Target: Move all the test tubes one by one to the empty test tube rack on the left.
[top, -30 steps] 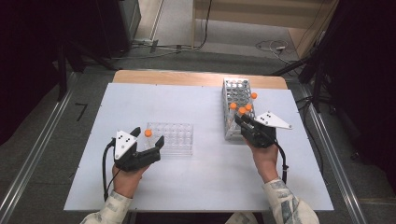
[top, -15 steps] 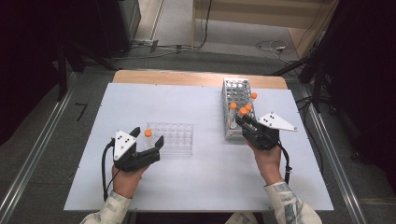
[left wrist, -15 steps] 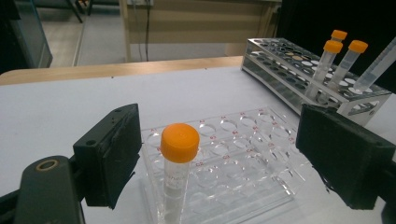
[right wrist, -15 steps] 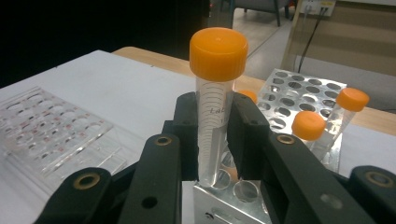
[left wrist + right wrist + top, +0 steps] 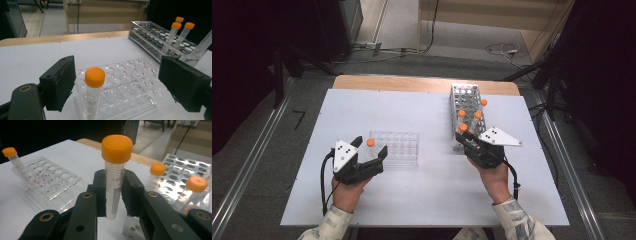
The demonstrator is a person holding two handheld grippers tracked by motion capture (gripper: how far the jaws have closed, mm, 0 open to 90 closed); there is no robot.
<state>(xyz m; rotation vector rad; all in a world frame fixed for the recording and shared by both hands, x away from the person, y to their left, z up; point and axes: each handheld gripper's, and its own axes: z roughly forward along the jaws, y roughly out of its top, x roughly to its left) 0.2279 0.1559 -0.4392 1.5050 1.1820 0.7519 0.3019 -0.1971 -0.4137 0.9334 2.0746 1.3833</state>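
Observation:
A clear plastic rack point(image 5: 398, 148) lies left of centre with one orange-capped tube point(image 5: 370, 142) upright in its near-left corner. My left gripper point(image 5: 371, 148) is open, one jaw on each side of that tube point(image 5: 94, 78) and neither touching it. In the left gripper view the left gripper point(image 5: 117, 75) gapes wide over the clear rack point(image 5: 125, 90). My right gripper point(image 5: 463, 135) is shut on another orange-capped tube point(image 5: 463, 127) at the near end of the metal rack point(image 5: 466, 95). In the right gripper view this held tube point(image 5: 115, 170) stands upright in the right gripper point(image 5: 113, 192).
Three more orange-capped tubes point(image 5: 477, 115) stand in the metal rack point(image 5: 180, 163) at the back right. The white table point(image 5: 422, 200) has bare room in front of both racks. A cable trails from each gripper toward the person's forearms.
The right gripper has drawn back a little toward the person with its tube. The left gripper and the tube between its jaws have stayed put.

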